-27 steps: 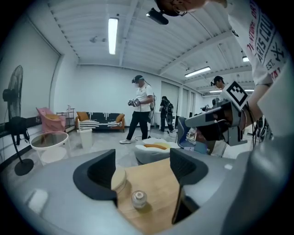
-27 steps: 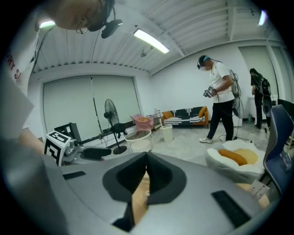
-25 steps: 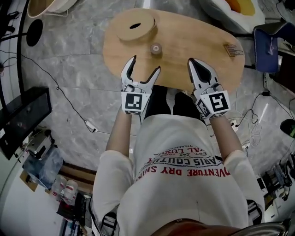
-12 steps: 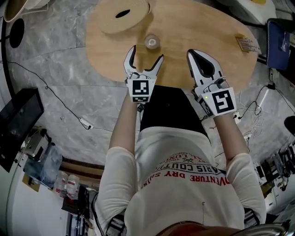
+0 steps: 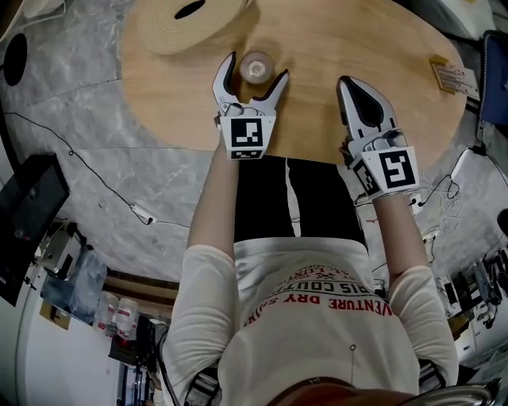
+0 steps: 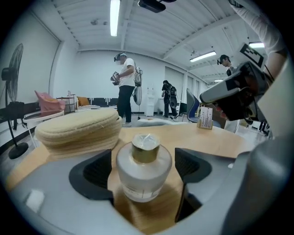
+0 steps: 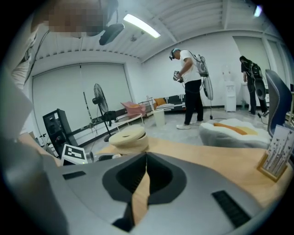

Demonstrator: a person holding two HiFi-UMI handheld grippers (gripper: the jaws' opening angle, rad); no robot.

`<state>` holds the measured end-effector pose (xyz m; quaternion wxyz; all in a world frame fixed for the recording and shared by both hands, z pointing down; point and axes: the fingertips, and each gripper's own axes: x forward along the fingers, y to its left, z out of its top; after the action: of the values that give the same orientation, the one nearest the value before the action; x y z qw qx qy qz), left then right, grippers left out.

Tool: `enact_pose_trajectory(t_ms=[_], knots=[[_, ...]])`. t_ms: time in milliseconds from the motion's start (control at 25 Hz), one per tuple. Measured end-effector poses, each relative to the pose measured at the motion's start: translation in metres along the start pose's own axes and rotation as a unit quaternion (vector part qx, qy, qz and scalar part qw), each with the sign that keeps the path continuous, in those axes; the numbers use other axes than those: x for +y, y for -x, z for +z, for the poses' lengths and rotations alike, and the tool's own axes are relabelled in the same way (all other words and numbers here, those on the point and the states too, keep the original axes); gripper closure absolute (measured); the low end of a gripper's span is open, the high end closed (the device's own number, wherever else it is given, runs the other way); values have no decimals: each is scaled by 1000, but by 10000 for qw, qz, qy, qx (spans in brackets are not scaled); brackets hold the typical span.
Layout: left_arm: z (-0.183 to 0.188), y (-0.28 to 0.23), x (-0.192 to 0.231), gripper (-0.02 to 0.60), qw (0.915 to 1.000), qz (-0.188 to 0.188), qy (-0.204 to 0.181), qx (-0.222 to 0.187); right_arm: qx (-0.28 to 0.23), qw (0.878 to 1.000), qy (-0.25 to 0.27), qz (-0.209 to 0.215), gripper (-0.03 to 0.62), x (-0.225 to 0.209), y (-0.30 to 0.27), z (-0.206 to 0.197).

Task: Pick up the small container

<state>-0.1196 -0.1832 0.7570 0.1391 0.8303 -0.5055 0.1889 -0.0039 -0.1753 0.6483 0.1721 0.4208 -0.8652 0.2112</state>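
The small container [image 5: 255, 65] is a frosted jar with a gold cap, standing upright on the wooden table [image 5: 333, 47]. My left gripper [image 5: 256, 71] is open wide, one jaw on each side of the jar. In the left gripper view the jar [image 6: 144, 170] stands between the dark pads [image 6: 94, 173], with a gap on each side, so nothing presses on it. My right gripper [image 5: 349, 84] hovers over the table to the right of the jar, shut and empty; in the right gripper view its jaws [image 7: 146, 155] meet with only a thin slit between them.
A flat round woven coil [image 5: 186, 20] lies on the table just beyond and left of the jar. A small card stand [image 5: 452, 75] sits at the table's right end. Cables run over the marble floor [image 5: 95, 151]. People stand far off in the room.
Both grippers have moved forward over the table. The left one, which was short of the jar, now has its jaws on either side of it and slightly wider apart.
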Motion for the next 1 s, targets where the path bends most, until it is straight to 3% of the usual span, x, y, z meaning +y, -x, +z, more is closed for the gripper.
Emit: enact_pose_trajectory(t_ms=[200,480,600,760,1000], knots=[[-10,-17,-2,156,9997,-59,-232,59,-18,9999,-112,-32,586,-7,-10,-12],[-8,-27,3,160,9999,91,-67,70,71,9997,-239,-48,586,-16,-10,-21],[-10,-27,6,232,9997,209,-64,122,178,9994,-275,-60,586,-19,-8,-28],[-9,-27,9,235,9996,259,-66,103,298,9991,-274,-92,586,-22,-6,-34],[-7,-19,1,236,9992,-202,4,338,267,9992,-284,-96,586,-18,2,-18]])
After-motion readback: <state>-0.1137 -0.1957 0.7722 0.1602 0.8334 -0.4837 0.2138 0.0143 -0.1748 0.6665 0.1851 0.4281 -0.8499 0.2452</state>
